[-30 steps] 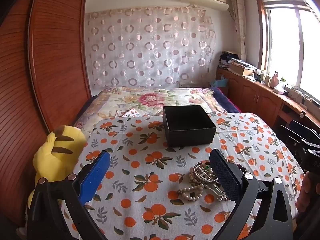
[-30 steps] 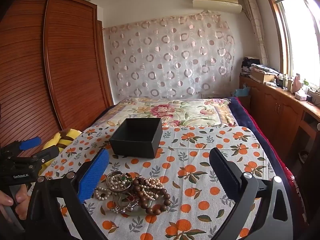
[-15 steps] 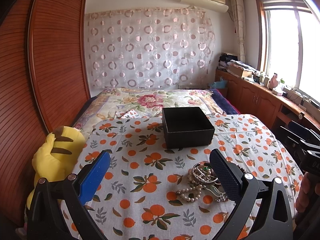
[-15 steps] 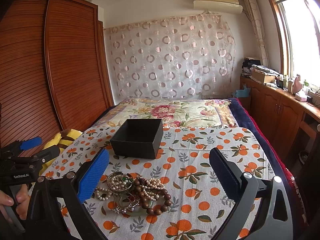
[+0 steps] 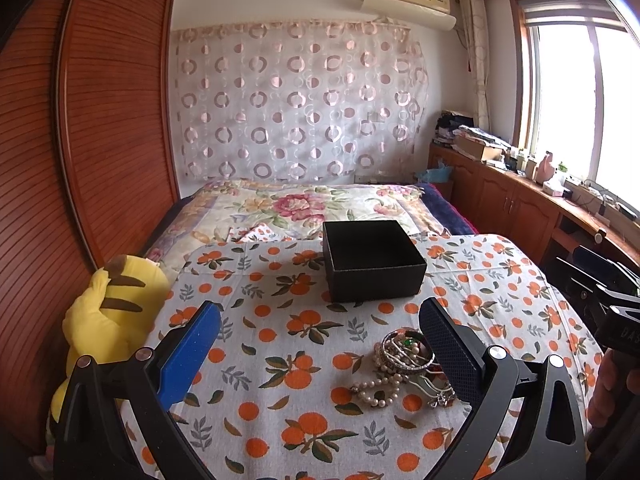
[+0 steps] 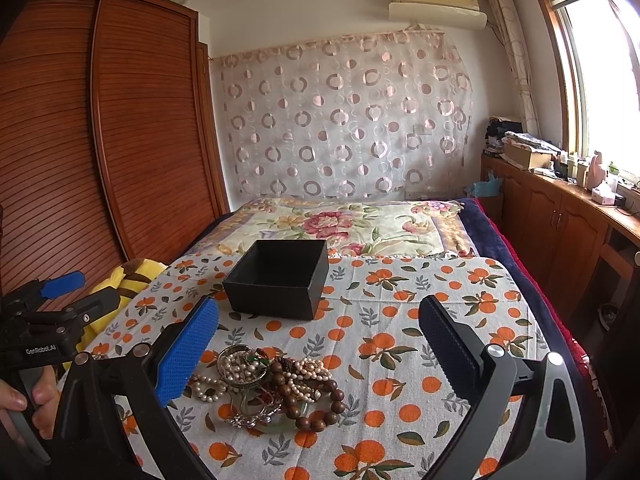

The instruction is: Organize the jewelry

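A pile of jewelry [image 5: 404,372] lies on the orange-print cloth: pearl strings, silver bangles, a green-stone piece. In the right wrist view the jewelry pile [image 6: 272,388] also shows brown wooden beads and a jade bangle. An open black box [image 5: 372,266] stands behind the pile, empty as far as I see; it also shows in the right wrist view [image 6: 280,278]. My left gripper [image 5: 320,336] is open, held above the cloth, with the pile by its right finger. My right gripper [image 6: 318,334] is open, with the pile by its left finger.
A yellow striped plush toy [image 5: 108,320] lies at the cloth's left edge. A floral quilt [image 5: 304,208] covers the bed behind. A wooden wardrobe [image 5: 80,140] stands left, cabinets [image 5: 516,208] with clutter right under the window.
Both views have shifted only slightly; the box and jewelry sit a touch lower in the frames. Both grippers stay open and nothing was picked up.
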A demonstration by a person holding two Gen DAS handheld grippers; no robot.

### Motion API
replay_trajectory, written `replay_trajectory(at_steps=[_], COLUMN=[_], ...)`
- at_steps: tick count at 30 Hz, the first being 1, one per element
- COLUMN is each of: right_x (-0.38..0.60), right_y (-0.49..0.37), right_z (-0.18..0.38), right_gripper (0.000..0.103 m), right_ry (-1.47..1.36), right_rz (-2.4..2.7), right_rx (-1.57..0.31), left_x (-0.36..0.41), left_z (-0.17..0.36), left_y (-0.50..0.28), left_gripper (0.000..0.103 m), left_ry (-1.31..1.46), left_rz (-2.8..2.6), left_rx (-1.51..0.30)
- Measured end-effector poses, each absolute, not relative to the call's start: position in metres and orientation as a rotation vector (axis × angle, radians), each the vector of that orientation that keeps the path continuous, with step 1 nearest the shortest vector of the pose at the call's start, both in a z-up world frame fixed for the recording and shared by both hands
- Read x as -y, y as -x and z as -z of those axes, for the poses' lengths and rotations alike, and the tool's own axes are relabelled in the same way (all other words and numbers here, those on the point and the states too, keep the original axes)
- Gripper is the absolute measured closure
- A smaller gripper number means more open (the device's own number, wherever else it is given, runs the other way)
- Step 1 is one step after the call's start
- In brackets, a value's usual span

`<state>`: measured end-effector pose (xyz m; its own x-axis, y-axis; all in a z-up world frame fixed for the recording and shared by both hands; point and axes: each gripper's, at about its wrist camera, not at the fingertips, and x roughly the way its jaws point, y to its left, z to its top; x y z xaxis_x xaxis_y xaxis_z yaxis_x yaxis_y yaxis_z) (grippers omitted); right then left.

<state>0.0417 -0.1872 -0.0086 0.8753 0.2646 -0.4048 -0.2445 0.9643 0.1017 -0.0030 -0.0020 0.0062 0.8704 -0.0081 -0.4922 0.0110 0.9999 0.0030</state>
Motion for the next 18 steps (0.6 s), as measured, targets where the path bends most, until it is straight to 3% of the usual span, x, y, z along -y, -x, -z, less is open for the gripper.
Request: replay_trajectory(at_steps=[18], right_x=[0.1873], right_y=[-0.0413], right_z=[0.0091], right_gripper=[0.002], right_ry=[-0.048], right_rz=[-0.266], right_rx=[-0.426], left_x=[0.0012], left_z=[-0.0066], left_y=[0.0027], left_gripper=[0.006], left_ry=[0.001], left_rz=[0.012], left_rx=[-0.507])
